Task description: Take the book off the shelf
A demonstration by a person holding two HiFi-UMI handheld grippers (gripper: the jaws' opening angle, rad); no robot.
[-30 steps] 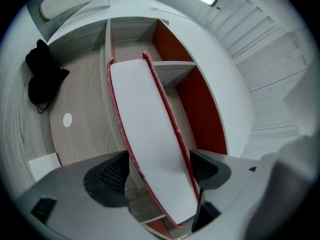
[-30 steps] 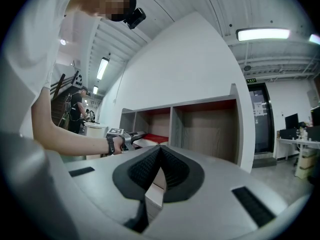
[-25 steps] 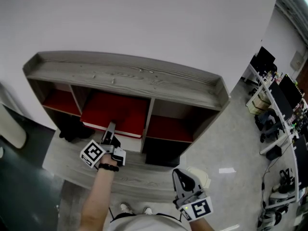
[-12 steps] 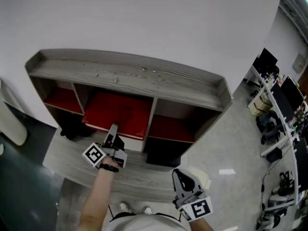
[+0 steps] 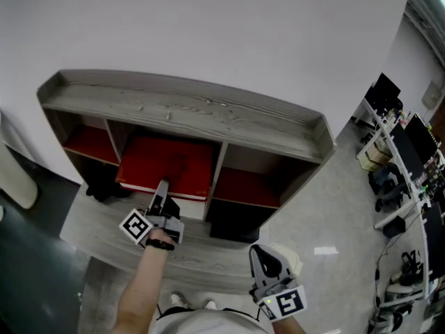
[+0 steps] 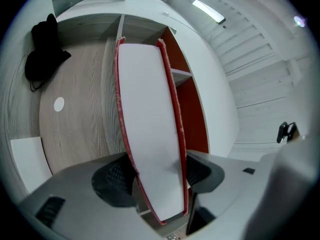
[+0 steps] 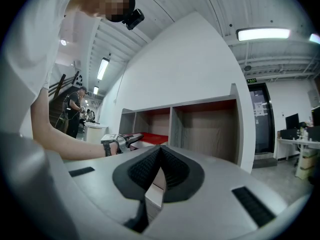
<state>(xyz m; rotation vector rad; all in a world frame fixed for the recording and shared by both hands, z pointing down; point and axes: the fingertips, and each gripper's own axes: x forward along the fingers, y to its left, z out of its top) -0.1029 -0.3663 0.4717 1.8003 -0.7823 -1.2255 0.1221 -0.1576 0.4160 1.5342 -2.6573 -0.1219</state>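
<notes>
A red book (image 5: 167, 164) lies flat in the middle compartment of the grey wooden shelf (image 5: 188, 110), its front edge sticking out. My left gripper (image 5: 161, 188) holds that edge. In the left gripper view the book (image 6: 147, 99) shows red covers and a white page block, and both pads of the left gripper (image 6: 155, 171) rest against the covers. Its jaws have just been closing with the book between them. My right gripper (image 5: 259, 256) hangs low in front of the shelf, apart from it. In its own view the right gripper (image 7: 159, 171) is shut and empty.
A black object (image 5: 104, 184) sits in the compartment to the left of the book. The shelf's lower ledge (image 5: 188, 256) juts out below both grippers. Desks with monitors (image 5: 410, 145) stand far right. A person (image 7: 75, 104) stands in the background.
The left gripper has rolled slightly while staying at the book's front edge. The right gripper has not moved.
</notes>
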